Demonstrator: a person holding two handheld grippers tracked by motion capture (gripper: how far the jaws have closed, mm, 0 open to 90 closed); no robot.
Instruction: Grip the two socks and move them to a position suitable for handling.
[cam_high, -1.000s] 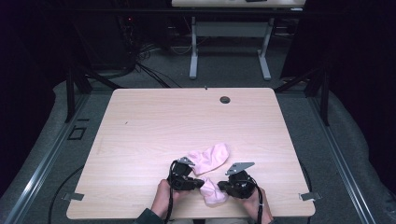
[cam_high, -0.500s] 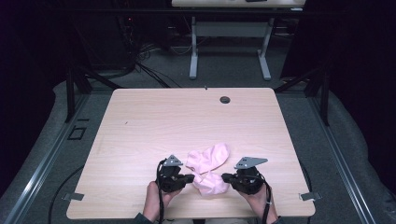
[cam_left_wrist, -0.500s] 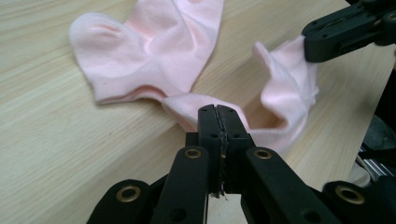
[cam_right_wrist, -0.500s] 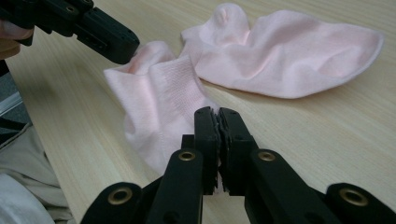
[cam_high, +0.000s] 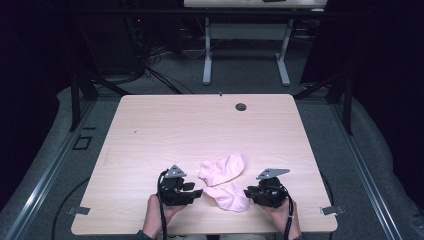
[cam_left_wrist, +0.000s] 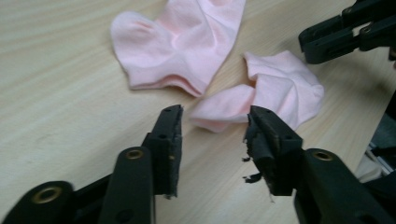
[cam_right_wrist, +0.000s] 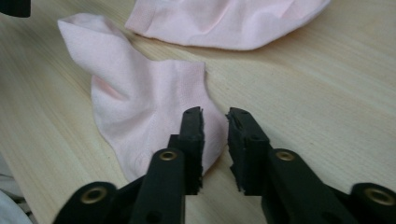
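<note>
Two pink socks lie near the table's (cam_high: 150, 130) front edge in the high view: the far sock (cam_high: 223, 169) and the near sock (cam_high: 229, 195), overlapping, between the left gripper (cam_high: 196, 191) and right gripper (cam_high: 248, 192). In the left gripper view, jaws stand open, empty, just short of the near sock's end. In the right gripper view, jaws are slightly parted over the near sock's edge, gripping nothing.

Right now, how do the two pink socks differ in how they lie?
The far sock lies spread flat, clear of both grippers. The near sock is crumpled and folded, between the left gripper and the right gripper, whose fingers stand over its edge. Both are the same pale pink, lying on the table with edges touching or nearly so.
</note>
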